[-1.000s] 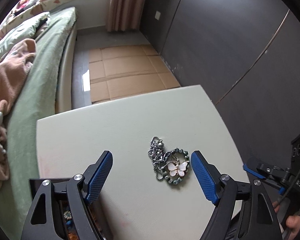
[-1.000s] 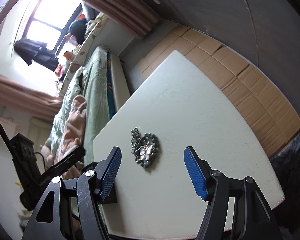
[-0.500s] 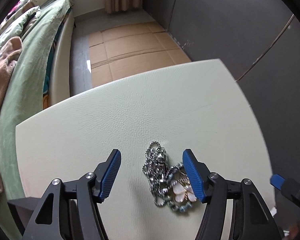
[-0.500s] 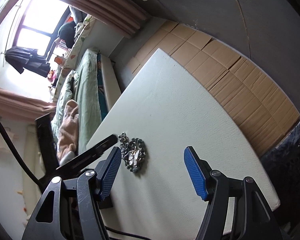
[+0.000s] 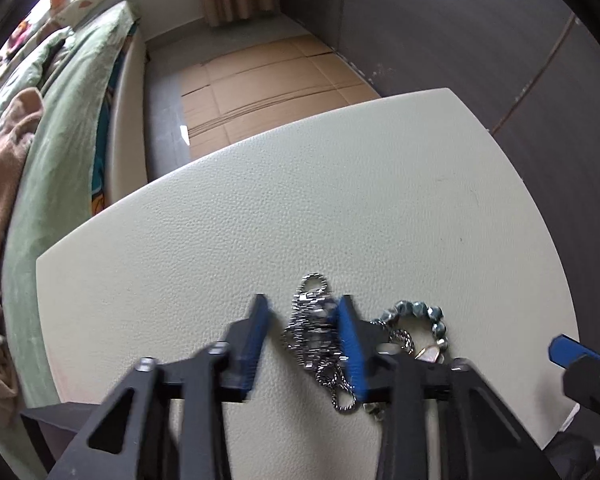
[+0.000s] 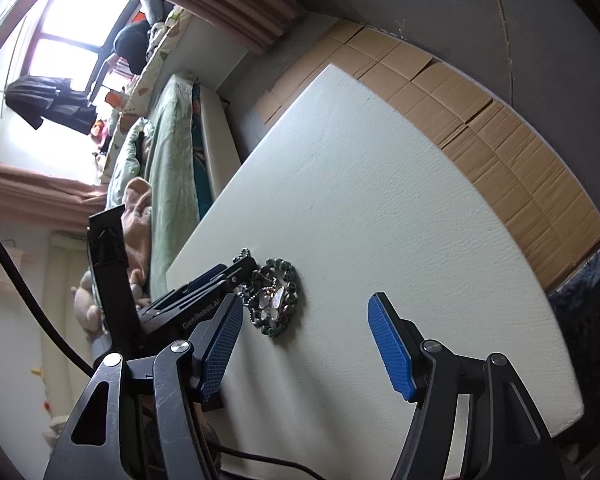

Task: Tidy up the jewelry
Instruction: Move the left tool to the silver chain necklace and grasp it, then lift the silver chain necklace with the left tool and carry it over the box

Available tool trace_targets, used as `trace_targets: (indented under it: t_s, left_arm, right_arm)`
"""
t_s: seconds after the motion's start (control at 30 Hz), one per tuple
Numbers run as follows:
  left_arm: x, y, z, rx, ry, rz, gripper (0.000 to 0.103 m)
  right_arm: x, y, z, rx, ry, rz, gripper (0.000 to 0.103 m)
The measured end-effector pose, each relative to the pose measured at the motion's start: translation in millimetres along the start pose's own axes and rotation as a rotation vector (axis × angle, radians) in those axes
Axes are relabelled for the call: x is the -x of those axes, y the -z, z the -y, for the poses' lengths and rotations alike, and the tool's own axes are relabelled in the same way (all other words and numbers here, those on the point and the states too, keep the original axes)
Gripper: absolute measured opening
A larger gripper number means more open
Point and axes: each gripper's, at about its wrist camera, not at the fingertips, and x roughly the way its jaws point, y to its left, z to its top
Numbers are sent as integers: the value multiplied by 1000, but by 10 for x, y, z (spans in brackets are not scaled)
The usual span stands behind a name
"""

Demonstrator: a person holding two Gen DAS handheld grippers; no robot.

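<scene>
Left gripper (image 5: 302, 326) pitched steeply down, jaws closing. Right gripper (image 6: 306, 340) angled down, jaws spread wide.

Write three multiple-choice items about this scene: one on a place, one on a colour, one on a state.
1. Where does the jewelry pile lie?
A. on the pale table
B. on the bed
C. on the cardboard

2. What colour are the pads on the fingers?
A. red
B. blue
C. yellow

3. How does the right gripper stand?
A. clamped on a bracelet
B. holding a chain
C. open and empty

Answers: 1 A, the pile rests on the table top. 2 B, the pads look blue in both views. 3 C, nothing is between its spread fingers.
</scene>
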Motion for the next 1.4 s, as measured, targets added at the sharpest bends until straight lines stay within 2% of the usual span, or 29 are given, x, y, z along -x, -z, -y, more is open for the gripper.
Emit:
trace_targets:
  t_s: [0.07, 0.27, 0.37, 0.6, 0.73, 0.8, 0.87, 0.93, 1.2, 1.3, 1.4]
  left_arm:
    - [14, 27, -6, 0, 19, -4, 16]
    - [85, 65, -148, 41, 126, -8, 14]
    - [257, 63, -185, 46, 135, 39, 14]
    - [790, 40, -223, 59, 211, 157, 13]
    - [1077, 16, -224, 57, 235, 225, 13]
    - [1172, 10, -249, 64, 242, 248, 13]
    - [1265, 4, -304, 76, 247, 270, 13]
    - [1320, -15, -370, 87, 246, 286, 13]
    - [1691, 9, -601, 128, 221, 361, 13]
    - [1837, 22, -658, 140, 211, 389, 13]
    - [2003, 59, -703, 142, 201, 417, 13]
  right_arm:
    - [-46, 16, -47, 14, 7, -9, 66]
    - [-163, 47, -116, 51, 38, -35, 66]
    - [-207, 44, -143, 72, 54, -40, 66]
    - [-242, -28, -205, 96, 83, -7, 64]
    - [-308, -96, -285, 122, 104, 3, 54]
    - [-363, -94, -339, 144, 112, -4, 51]
    - [-428, -92, -400, 167, 121, -16, 42]
    - [-485, -89, -453, 192, 139, -22, 38]
    - [-599, -96, -549, 248, 220, -10, 35]
    - [-697, -61, -596, 284, 278, -21, 34]
    - [-764, -6, -666, 338, 354, -15, 27]
